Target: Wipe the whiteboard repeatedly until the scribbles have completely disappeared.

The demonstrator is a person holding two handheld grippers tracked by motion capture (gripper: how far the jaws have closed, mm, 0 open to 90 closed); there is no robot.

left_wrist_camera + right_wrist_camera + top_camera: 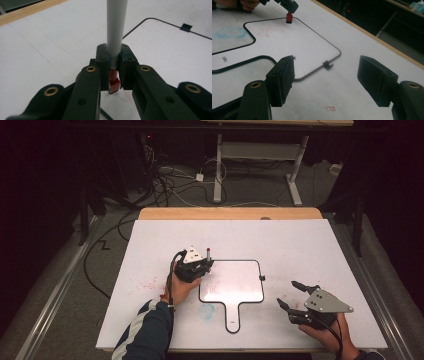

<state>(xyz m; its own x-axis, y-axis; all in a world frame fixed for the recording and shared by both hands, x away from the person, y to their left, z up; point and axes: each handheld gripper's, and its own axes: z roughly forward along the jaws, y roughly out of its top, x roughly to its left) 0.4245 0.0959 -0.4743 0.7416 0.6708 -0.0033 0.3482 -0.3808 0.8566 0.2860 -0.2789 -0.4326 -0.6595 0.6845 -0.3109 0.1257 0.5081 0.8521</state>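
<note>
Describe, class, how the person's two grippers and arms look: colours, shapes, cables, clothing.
Both the left gripper and the right gripper are black, each topped by a grey three-cornered plate and trailing a black cable. Brass-coloured rivets dot the jaw arms. The left arm wears a dark sleeve with white stripes.

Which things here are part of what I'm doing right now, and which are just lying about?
In the job:
- left hand-held gripper, shut on the red marker
- small whiteboard, red scribble

Lying about:
- right hand-held gripper, open, empty
- blue smudge
- floor cables
</note>
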